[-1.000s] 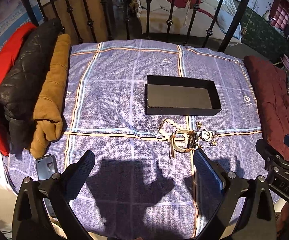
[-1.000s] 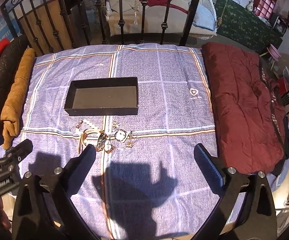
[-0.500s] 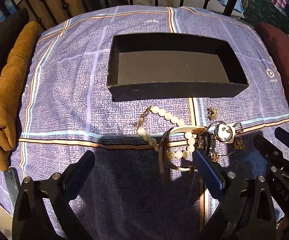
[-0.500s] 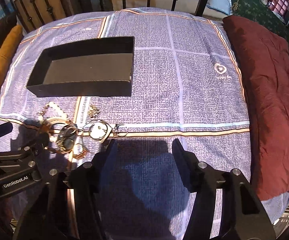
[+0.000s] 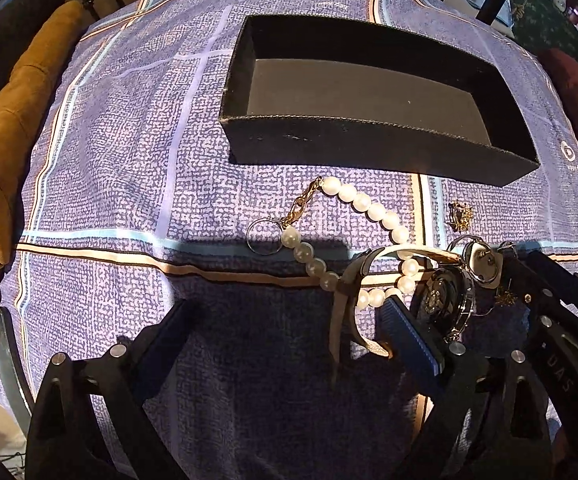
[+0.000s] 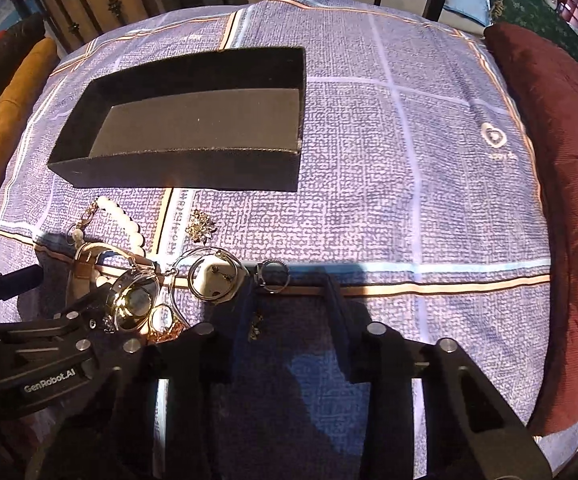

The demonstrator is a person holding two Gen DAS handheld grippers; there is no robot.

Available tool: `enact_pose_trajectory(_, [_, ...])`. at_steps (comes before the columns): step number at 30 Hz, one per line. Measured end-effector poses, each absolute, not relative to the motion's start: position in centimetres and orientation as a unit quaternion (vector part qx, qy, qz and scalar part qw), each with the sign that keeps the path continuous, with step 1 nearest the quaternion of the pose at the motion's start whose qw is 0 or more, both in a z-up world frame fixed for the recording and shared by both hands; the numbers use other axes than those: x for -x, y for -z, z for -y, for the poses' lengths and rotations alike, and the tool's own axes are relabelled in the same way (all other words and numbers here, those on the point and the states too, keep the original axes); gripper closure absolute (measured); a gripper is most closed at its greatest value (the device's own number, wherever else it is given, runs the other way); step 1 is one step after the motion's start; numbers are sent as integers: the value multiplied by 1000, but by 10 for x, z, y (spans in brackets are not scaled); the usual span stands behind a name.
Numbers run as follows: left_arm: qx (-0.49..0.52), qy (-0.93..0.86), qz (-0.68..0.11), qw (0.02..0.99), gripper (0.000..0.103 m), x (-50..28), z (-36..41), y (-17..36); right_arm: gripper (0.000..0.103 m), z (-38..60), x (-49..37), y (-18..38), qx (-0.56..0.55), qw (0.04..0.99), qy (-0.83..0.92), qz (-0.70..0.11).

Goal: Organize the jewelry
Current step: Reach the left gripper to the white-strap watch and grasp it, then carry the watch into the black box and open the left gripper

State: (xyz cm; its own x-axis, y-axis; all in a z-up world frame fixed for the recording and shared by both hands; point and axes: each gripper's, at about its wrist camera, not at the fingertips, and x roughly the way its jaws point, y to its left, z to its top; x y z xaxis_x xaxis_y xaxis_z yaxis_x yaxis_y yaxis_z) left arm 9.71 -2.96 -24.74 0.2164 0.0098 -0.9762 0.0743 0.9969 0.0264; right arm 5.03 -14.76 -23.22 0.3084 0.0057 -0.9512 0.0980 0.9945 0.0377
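**Both grippers low over the jewelry heap, box empty beyond**

The right gripper has its fingers parted about halfway and holds nothing. A small ring lies just beyond its left fingertip, more beside that finger than squarely between the two, so this hand looks nearest to it.

The left gripper stands wide and empty. Its right finger touches or overlaps the watch and its pale strap. The pearl bracelet curves from there far and left, its long axis slanting toward the box.

Around them are the white pendant and a gold brooch, tangled close enough that a pinch could drag a neighbour along.

The black box lies farther off, left of the right gripper, with nothing in it.
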Motion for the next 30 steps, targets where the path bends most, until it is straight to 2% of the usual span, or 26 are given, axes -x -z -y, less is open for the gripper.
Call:
enact_pose_trajectory(1, [-32, 20, -624, 780, 15, -97, 28, 247, 75, 147, -51, 233, -45, 808, 26, -587])
enact_pose_trajectory(3, [-28, 19, -623, 781, 27, -93, 25, 243, 89, 144, -53, 232, -37, 807, 25, -589])
enact_pose_trajectory(6, [-25, 18, -620, 784, 44, -90, 16, 239, 99, 144, -52, 230, -41, 805, 22, -591])
enact_pose_trajectory(7, [-21, 21, -620, 784, 46, -89, 13, 238, 100, 145, -51, 230, -45, 805, 23, -592])
enact_pose_trajectory(11, [22, 46, -619, 784, 70, -87, -6, 226, 101, 148, -45, 220, -53, 807, 20, -588])
enact_pose_trajectory(13, [37, 54, -619, 783, 73, -83, -10, 217, 101, 149, -44, 212, -58, 810, 15, -583])
enact_pose_trajectory(22, [42, 65, -609, 789, 72, -80, -10, 207, 101, 146, -50, 200, -59, 816, -3, -575])
enact_pose_trajectory(23, [40, 63, -610, 789, 56, -80, -7, 210, 101, 145, -52, 204, -59, 814, -2, -578])
enact_pose_trajectory(24, [36, 59, -609, 790, 35, -82, -5, 213, 100, 144, -55, 206, -57, 813, -2, -580])
enact_pose_trajectory(25, [29, 50, -607, 793, 27, -84, -2, 216, 100, 144, -56, 208, -52, 814, 3, -579])
enact_pose_trajectory(26, [24, 45, -606, 794, 23, -85, 0, 218, 100, 143, -59, 208, -46, 816, 10, -576])
enact_pose_trajectory(30, [24, 36, -629, 777, 23, -89, 3, 239, 98, 142, -68, 224, -37, 807, 18, -589])
